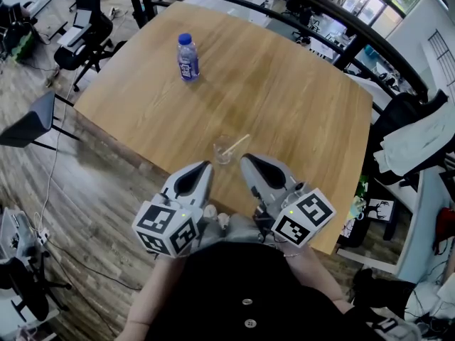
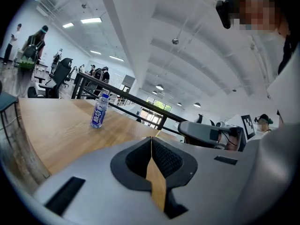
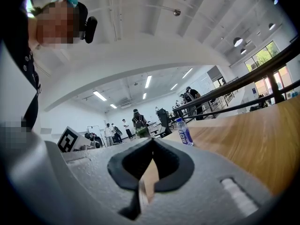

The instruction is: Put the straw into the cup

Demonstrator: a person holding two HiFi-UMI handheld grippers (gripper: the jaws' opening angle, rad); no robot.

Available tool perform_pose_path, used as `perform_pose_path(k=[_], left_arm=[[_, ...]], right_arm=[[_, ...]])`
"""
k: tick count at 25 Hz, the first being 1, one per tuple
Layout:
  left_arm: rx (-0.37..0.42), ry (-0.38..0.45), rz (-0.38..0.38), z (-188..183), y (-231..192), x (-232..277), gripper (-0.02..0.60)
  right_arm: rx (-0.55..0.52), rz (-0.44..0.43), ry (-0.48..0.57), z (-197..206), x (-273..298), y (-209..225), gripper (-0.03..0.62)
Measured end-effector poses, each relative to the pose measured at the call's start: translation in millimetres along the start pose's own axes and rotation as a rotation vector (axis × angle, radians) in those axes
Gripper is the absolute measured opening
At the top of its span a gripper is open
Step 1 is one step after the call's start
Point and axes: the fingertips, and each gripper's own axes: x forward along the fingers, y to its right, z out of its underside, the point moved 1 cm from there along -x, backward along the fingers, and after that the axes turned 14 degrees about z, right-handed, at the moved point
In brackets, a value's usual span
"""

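1. The cup [image 1: 223, 152], small and clear, stood on the wooden counter [image 1: 284, 91] near its front edge, just beyond the tips of the two hand-held grippers.
2. The straw [image 1: 237, 145] was pale. Its lower end sat within the cup's outline, and it leaned out over the rim toward the upper right of the head view (whether it reached the cup's bottom could not be made out).
3. The left hand-held gripper [image 1: 206, 166] was held low in front of the person, its tip near the cup on the left side. Its own view showed the jaws closed tip to tip, with nothing between them.
4. The right hand-held gripper [image 1: 246, 160] sat near the cup on the right side. Its jaws were likewise pressed together and empty.
5. Neither hand-held gripper touched the cup or the straw.
6. A bottle [image 1: 188, 57] with a blue cap and label stood upright well beyond the cup, toward the counter's far left — it showed in both gripper views too.
7. A black rail [image 1: 298, 9] ran behind the counter's far edge, an office chair [image 1: 89, 38] stood off its left corner, and pale clothes [image 1: 419, 141] lay heaped to the right.
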Motion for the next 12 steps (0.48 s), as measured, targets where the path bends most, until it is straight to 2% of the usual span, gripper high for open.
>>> perform_pose_path(k=[12], left_arm=[[-0.003,-0.004,-0.004,1.2,-2.7,0.9,0.02]], right_arm=[[-0.026,0.002,-0.02,4.5,3.7,-2.3,-0.002]])
